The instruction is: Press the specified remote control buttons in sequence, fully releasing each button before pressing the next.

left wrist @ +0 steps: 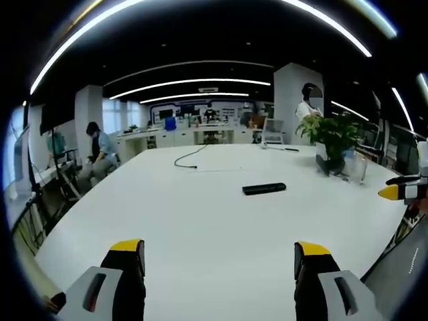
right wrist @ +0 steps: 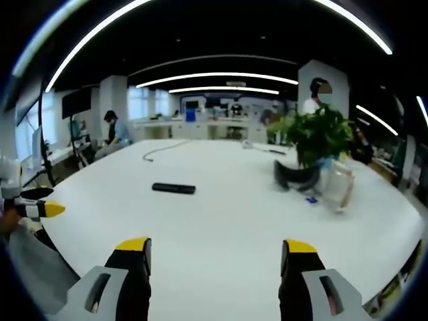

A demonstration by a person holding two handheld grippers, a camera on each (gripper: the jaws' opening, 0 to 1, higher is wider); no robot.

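Left gripper view: your left gripper point(left wrist: 219, 257) hangs w/ jaws wide, empty; remote point(left wrist: 264, 188) lies flat mid-table point(left wrist: 200, 221), well ahead, prob. kept clear for visibility. Right gripper view: right gripper point(right wrist: 217, 254) also wide open, nothing held; remote point(right wrist: 173, 188) ahead-left, plant point(right wrist: 319, 137) well apart.

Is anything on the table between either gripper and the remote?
Nothing visible. The remote lies alone on bare white table ahead of the open left gripper and open right gripper; plant and cable sit beyond.
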